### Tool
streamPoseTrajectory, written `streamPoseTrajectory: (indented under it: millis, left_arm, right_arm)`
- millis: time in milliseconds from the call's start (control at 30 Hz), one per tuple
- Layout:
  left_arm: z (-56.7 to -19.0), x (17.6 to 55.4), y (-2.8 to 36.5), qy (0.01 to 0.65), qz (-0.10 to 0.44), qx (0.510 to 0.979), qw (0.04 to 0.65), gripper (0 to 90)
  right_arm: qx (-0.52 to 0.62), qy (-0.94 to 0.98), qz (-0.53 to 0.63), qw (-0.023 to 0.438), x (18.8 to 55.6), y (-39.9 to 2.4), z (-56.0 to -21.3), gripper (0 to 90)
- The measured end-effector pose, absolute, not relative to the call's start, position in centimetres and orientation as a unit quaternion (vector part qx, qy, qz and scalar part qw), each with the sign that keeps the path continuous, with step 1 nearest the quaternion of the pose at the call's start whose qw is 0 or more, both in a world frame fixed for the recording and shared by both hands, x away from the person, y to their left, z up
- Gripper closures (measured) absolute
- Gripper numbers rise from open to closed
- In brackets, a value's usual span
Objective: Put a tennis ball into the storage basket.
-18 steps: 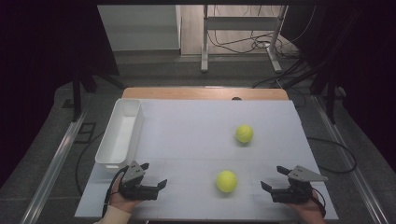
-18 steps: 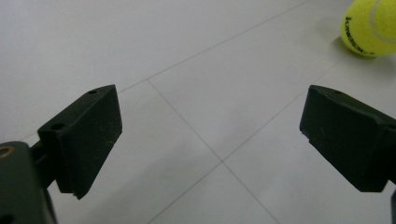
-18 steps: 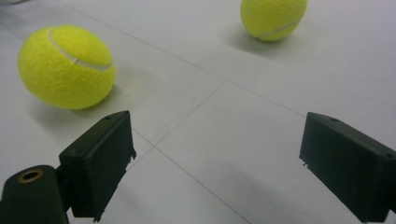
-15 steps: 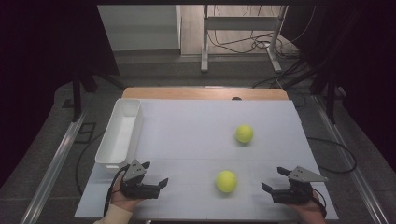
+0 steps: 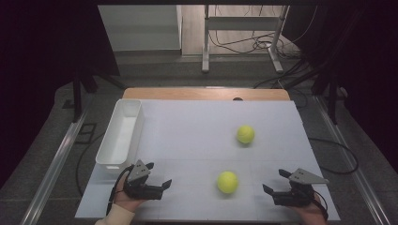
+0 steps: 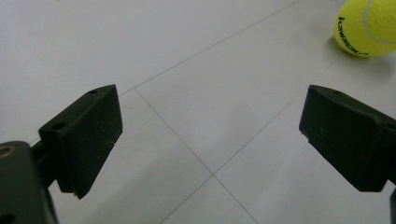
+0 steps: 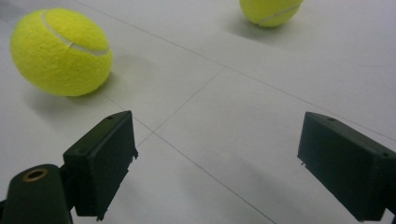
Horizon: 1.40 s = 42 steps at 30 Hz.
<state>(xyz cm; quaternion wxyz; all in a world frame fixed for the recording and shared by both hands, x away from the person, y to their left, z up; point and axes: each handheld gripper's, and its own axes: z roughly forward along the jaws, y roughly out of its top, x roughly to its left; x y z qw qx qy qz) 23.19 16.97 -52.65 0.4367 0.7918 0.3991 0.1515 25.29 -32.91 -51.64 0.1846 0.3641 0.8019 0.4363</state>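
Nothing has moved: both grippers' jaws gape wide, empty, near tennis ball [image 5: 227,182].

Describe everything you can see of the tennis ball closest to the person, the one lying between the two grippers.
The near tennis ball is bright yellow-green with a fuzzy, felt-like cover and a pale curved seam; dark printed lettering shows on one side in the left gripper view. It looks whole and round. It rests on the white table, casting a soft shadow, roughly midway between the left gripper and the right gripper. Nothing but the table touches it; both grippers stand open and apart from it.
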Motion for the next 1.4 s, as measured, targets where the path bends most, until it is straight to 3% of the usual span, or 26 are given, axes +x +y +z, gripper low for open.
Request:
streamPoseTrajectory:
  millis: [1400]
  left_arm:
    - [-50.6, 23.1, 13.4, 0.382, 0.148, 0.804, 0.432, 7.1]
  right_arm:
    - [0.342, 0.808, 0.449, 0.167, 26.0, -30.8, -51.2, 12.3]
